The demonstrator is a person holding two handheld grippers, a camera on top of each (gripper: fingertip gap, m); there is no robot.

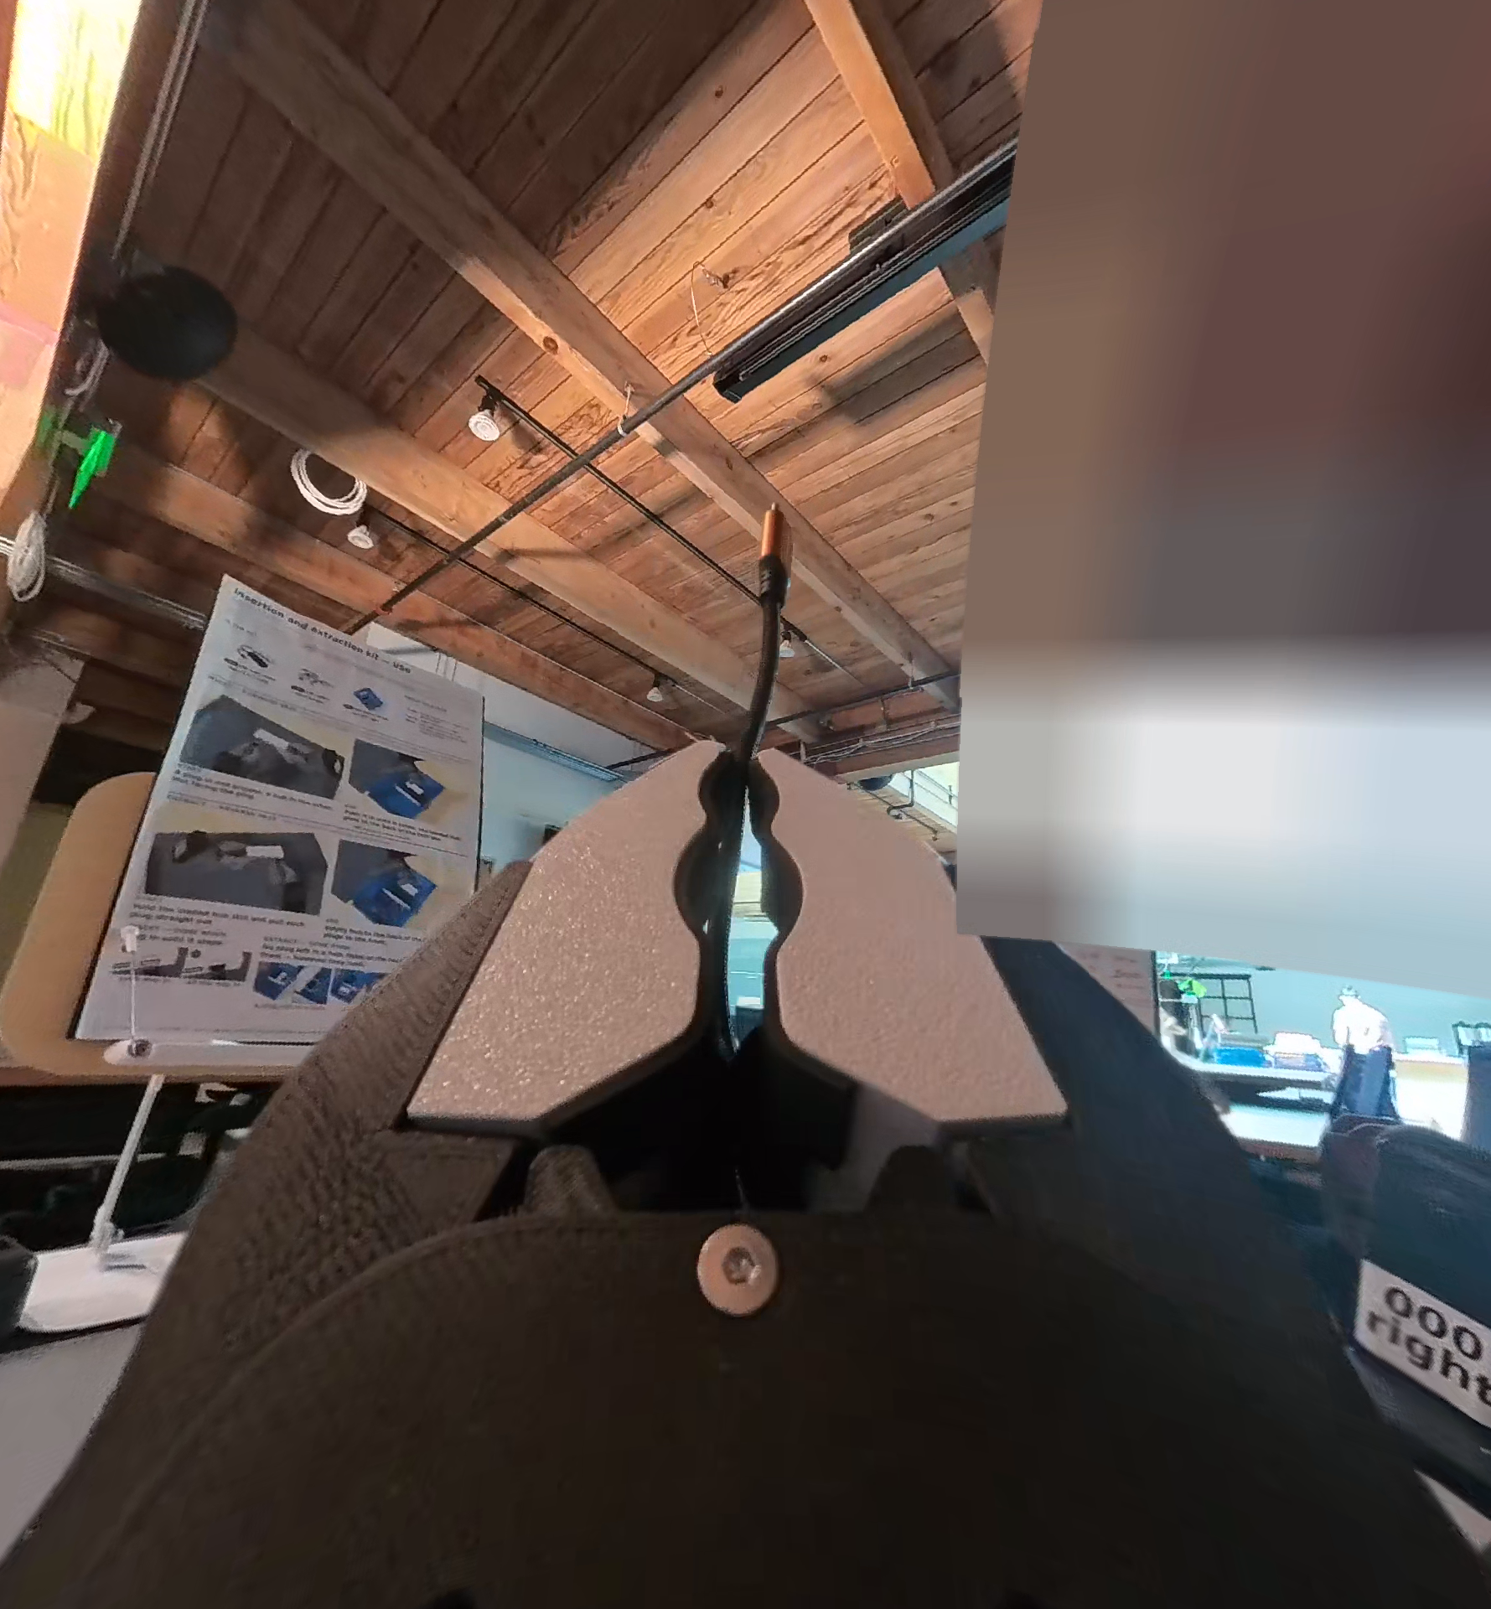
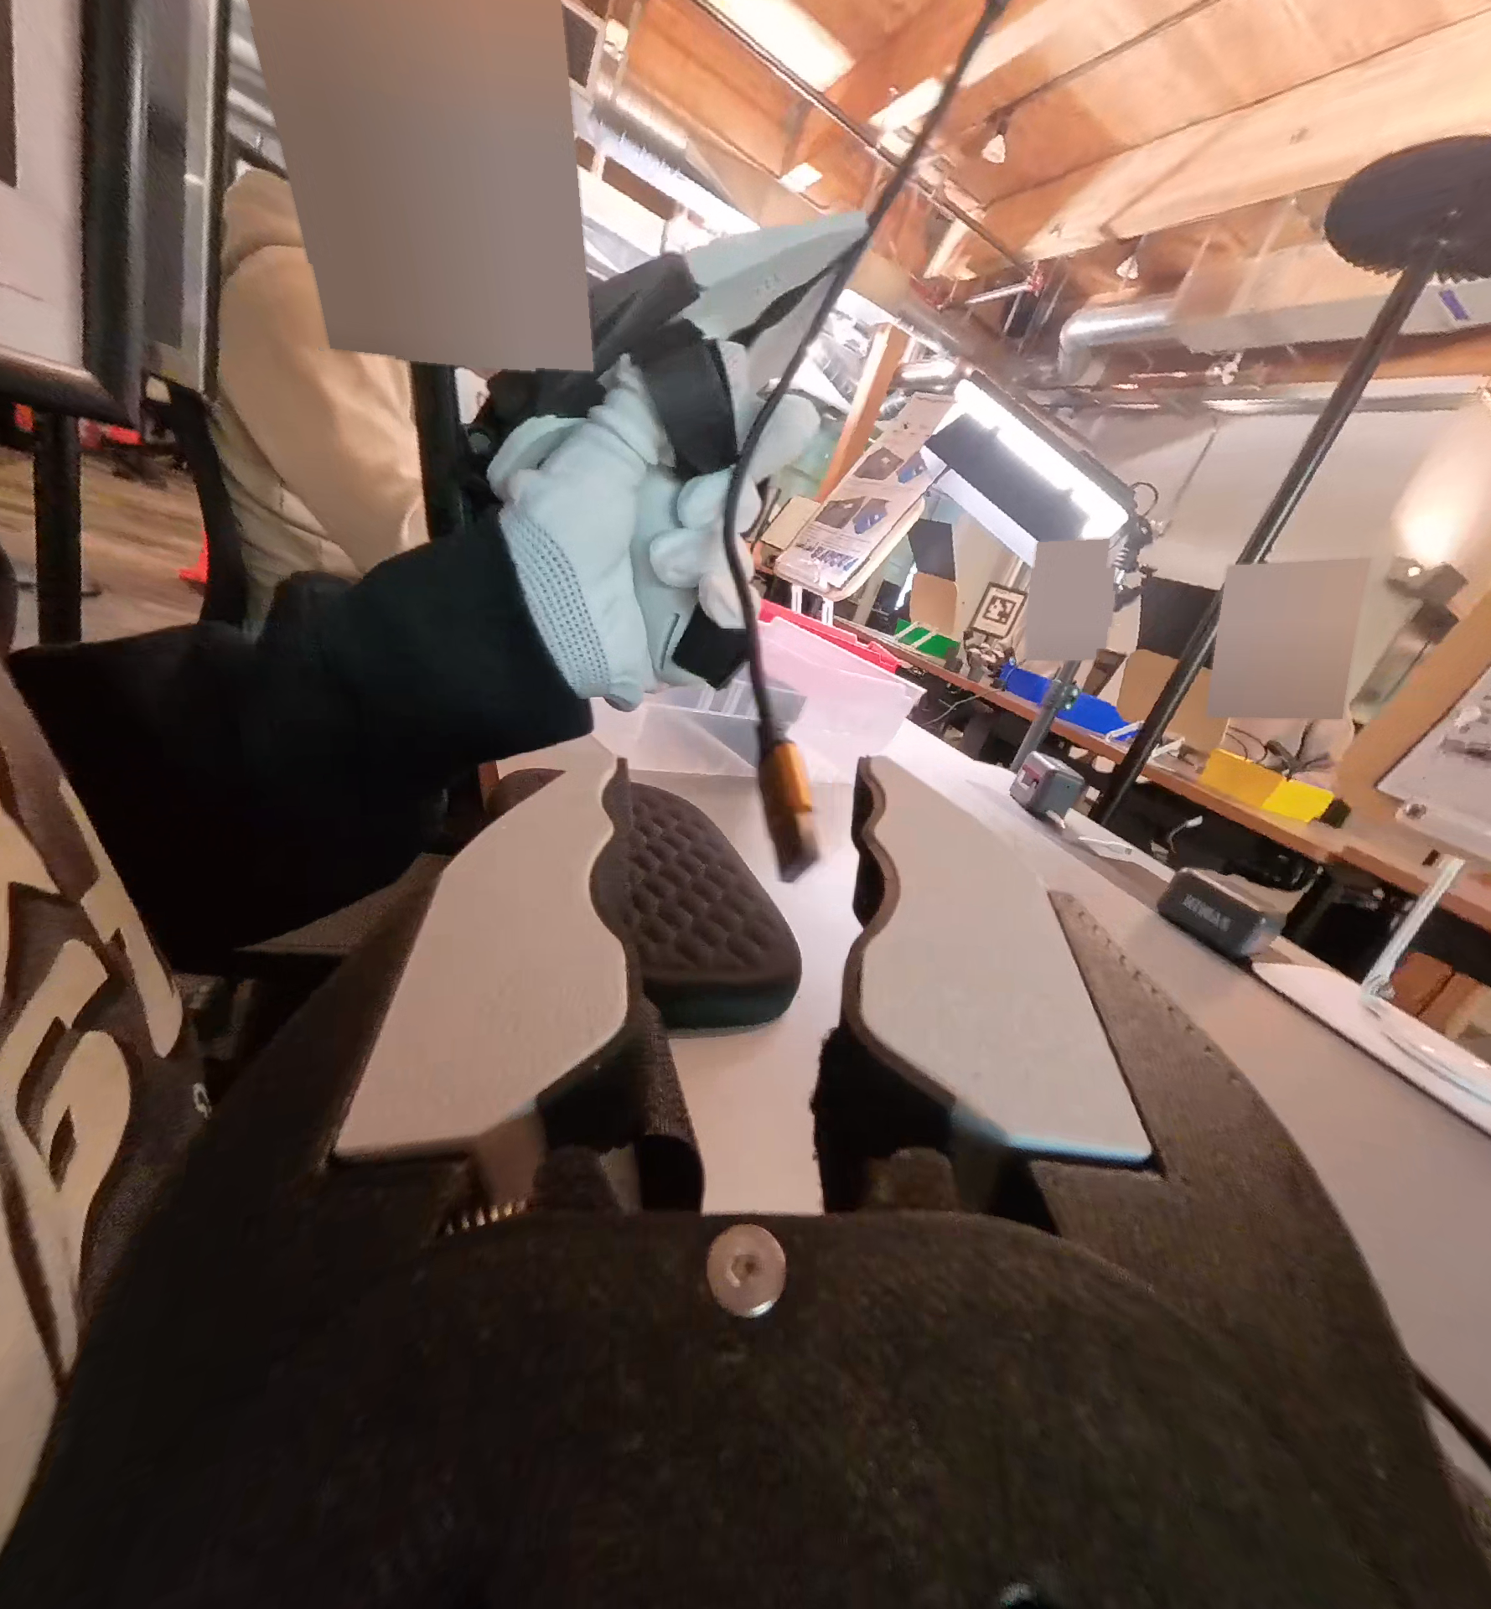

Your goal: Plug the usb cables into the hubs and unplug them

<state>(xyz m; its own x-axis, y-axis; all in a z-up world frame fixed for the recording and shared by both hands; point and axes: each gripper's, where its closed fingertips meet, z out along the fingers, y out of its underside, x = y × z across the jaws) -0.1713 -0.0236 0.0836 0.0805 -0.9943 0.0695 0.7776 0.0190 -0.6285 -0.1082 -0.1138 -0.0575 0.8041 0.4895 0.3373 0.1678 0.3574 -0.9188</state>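
Note:
In the left wrist view my left gripper (image 1: 737, 762) points up at the ceiling and is shut on a black USB cable (image 1: 755, 696). Its short end with a copper-coloured plug (image 1: 772, 531) sticks out above the fingertips. In the right wrist view a white-gloved hand (image 2: 602, 557) holds the left gripper (image 2: 846, 231) raised, and the cable (image 2: 737, 522) hangs down from it. A copper-coloured USB plug (image 2: 789, 814) dangles between the fingertips of my open right gripper (image 2: 742, 775), touching neither finger. I cannot make out a hub for certain.
A black padded rest (image 2: 698, 905) lies on the grey table (image 2: 968, 810) just past the right gripper. Behind it stands a clear plastic bin (image 2: 837, 696). A small grey box (image 2: 1046, 784) and a black box (image 2: 1216, 910) sit at the right. An instruction sheet on a stand (image 1: 289, 827) is left.

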